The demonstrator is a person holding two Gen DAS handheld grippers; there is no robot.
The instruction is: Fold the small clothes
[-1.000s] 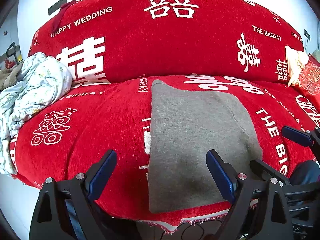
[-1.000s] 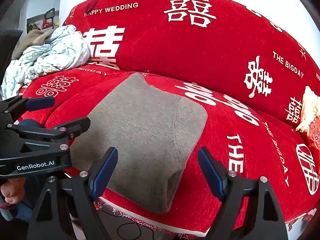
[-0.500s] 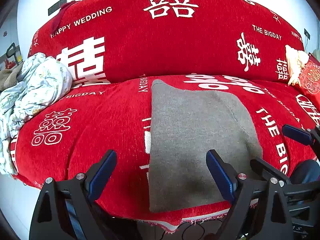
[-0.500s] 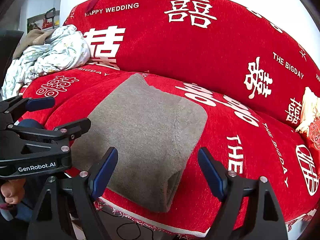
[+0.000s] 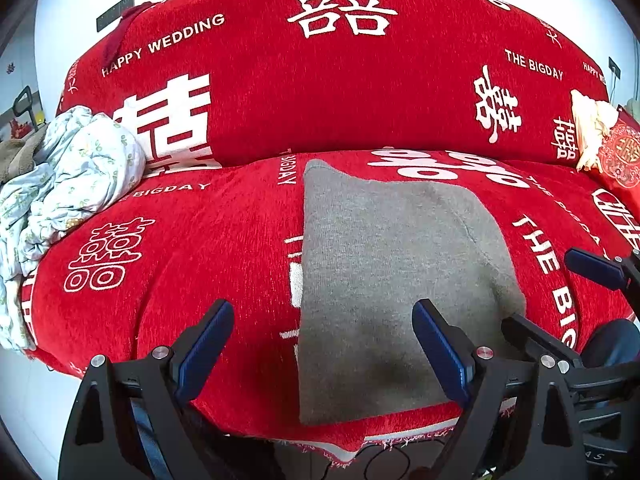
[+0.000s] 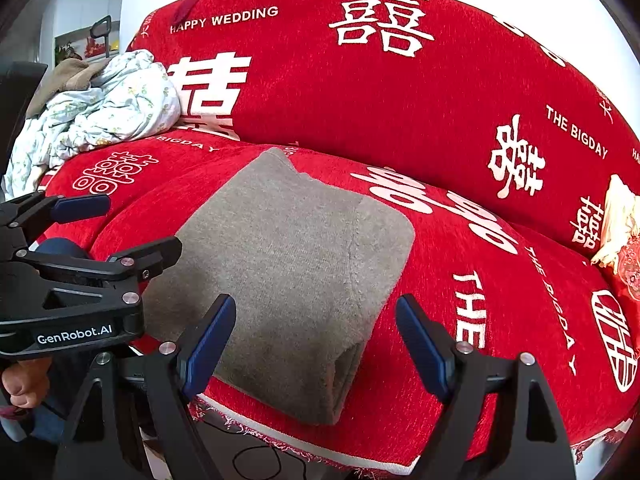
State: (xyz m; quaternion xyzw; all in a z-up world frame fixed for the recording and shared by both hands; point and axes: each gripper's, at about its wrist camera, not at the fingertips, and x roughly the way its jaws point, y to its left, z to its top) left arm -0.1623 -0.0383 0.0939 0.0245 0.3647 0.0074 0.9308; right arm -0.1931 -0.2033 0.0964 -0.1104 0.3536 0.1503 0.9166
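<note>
A grey knit garment lies folded into a flat rectangle on the red sofa seat; in the right wrist view the garment shows stacked layers at its near right corner. My left gripper hovers open above the garment's near left edge, nothing between its blue pads. The right gripper hangs open over the garment's near right corner, also holding nothing. Each gripper shows in the other's view: the right gripper at the far right, the left gripper at the left.
A crumpled pale floral cloth pile sits on the sofa's left end. A cream item and a red cushion rest at the right end. The sofa back rises behind. A hand holds the left gripper. Cables lie on the floor below.
</note>
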